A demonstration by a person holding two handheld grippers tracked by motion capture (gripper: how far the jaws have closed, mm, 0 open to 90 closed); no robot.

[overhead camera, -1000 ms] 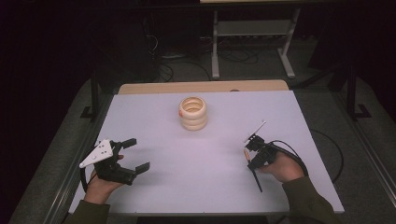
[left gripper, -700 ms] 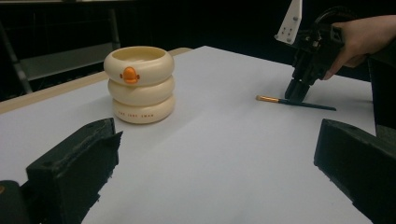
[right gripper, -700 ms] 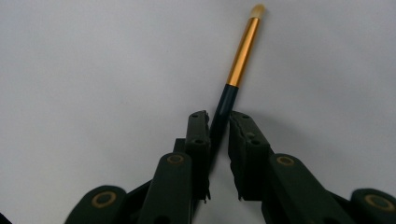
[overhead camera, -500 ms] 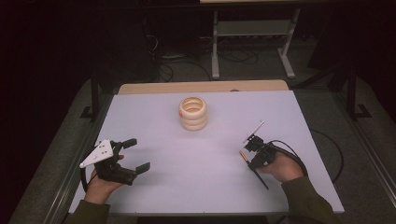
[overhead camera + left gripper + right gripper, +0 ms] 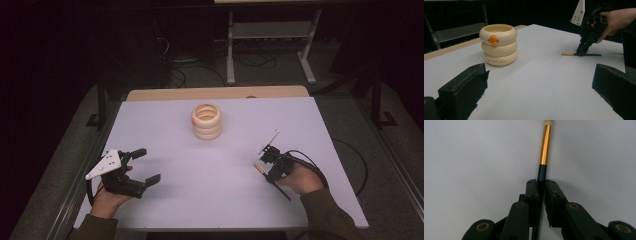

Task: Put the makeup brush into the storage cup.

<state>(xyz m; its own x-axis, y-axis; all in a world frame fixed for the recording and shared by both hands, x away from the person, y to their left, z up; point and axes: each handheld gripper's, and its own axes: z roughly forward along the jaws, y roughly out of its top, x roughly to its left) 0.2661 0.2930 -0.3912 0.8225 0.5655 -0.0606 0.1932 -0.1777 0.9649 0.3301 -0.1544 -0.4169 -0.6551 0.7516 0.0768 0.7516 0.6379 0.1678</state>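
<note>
— Right claw, what's it doing?
— I'm clamping it on the brush, which is lying flat on the white table, right of the stacked rings.
— And left?
— I'm holding the left claw spread wide, gripping nothing.

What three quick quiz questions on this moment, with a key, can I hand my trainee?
1. True or false: the left gripper holds the brush.
2. How many rings make up the cream stack on the table?
3. Which is shut: A) right gripper, B) left gripper?

Key: 1 false, its jaws stand open and empty; 2 three; 3 A, shut on the brush's dark handle.
</note>
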